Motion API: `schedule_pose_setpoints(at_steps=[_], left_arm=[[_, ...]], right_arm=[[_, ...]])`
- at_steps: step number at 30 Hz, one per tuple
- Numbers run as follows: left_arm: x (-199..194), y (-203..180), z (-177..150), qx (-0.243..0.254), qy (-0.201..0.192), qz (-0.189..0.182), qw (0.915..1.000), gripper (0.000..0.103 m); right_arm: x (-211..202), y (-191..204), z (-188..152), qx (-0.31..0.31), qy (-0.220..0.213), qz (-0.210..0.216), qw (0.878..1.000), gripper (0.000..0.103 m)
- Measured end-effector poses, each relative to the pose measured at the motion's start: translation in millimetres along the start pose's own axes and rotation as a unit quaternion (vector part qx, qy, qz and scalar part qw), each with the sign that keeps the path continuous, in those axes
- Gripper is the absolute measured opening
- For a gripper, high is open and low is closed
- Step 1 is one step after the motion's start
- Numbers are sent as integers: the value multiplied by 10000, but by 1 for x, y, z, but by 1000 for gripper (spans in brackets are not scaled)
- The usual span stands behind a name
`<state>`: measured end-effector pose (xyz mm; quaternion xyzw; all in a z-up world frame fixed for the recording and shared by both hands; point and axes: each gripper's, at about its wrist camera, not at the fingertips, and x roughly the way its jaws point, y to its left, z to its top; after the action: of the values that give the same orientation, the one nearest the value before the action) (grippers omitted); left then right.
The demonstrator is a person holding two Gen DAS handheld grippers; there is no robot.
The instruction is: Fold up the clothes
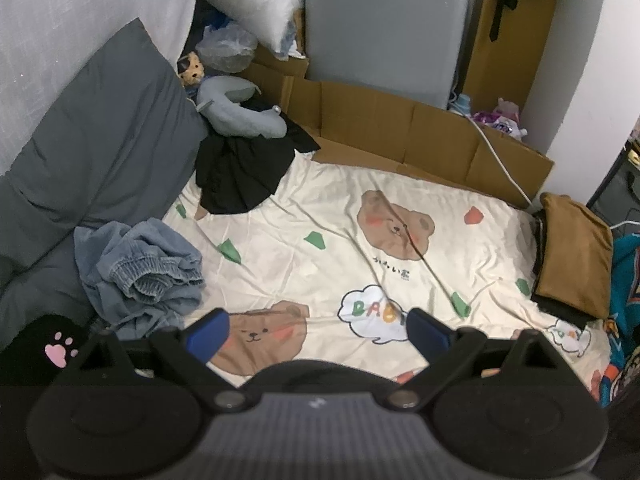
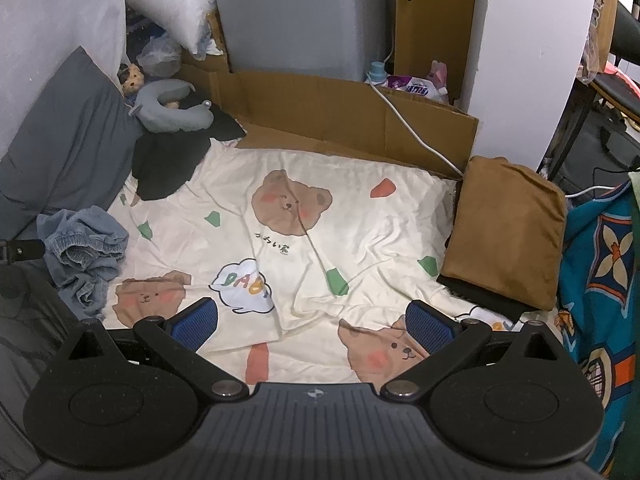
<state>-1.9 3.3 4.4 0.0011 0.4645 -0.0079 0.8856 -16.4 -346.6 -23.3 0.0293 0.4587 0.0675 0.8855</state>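
I see both claws spread wide, gripping nothing: left claw [image 1: 318, 332], right claw [image 2: 312, 324], low over the bear-print bed sheet [image 2: 360, 220]. Crumpled denim garment [image 1: 140, 272] at left frame; black garment [image 1: 240, 172] upper left; folded brown stack [image 2: 508, 232] right.

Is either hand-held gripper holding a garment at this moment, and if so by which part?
Nothing is held. The left hand-held gripper and the right hand-held gripper are both open above the sheet.

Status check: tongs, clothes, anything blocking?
Left tongs open, empty. Right tongs open, empty. Denim garment and black garment crumpled, unfolded; brown stack folded. Centre of bear sheet unobstructed.
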Motion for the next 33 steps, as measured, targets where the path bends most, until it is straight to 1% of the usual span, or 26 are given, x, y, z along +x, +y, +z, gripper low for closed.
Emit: schedule_pose_setpoints(at_steps=[4, 9, 19, 20, 29, 31, 33], left_arm=[[0, 1, -4, 44, -35, 52, 10000, 97], [0, 1, -6, 32, -96, 115, 9999, 97], [0, -1, -6, 49, -109, 133, 9998, 97], [0, -1, -6, 0, -100, 177, 9998, 97], [0, -3, -6, 2, -73, 132, 9999, 97], [0, -2, -6, -28, -35, 193, 9998, 97], [1, 0, -5, -36, 9, 160, 9999, 97]], right_arm=[[-1, 1, 1, 45, -7, 74, 10000, 103], [-2, 3, 1, -3, -27, -33, 10000, 103], [-5, 2, -1, 89, -20, 20, 10000, 103], [-5, 3, -1, 77, -23, 13, 10000, 103], [-6, 0, -1, 90, 39, 31, 9999, 103], [-6, 1, -1, 99, 22, -7, 9999, 103], [-5, 2, 0, 106, 8, -48, 9999, 103]])
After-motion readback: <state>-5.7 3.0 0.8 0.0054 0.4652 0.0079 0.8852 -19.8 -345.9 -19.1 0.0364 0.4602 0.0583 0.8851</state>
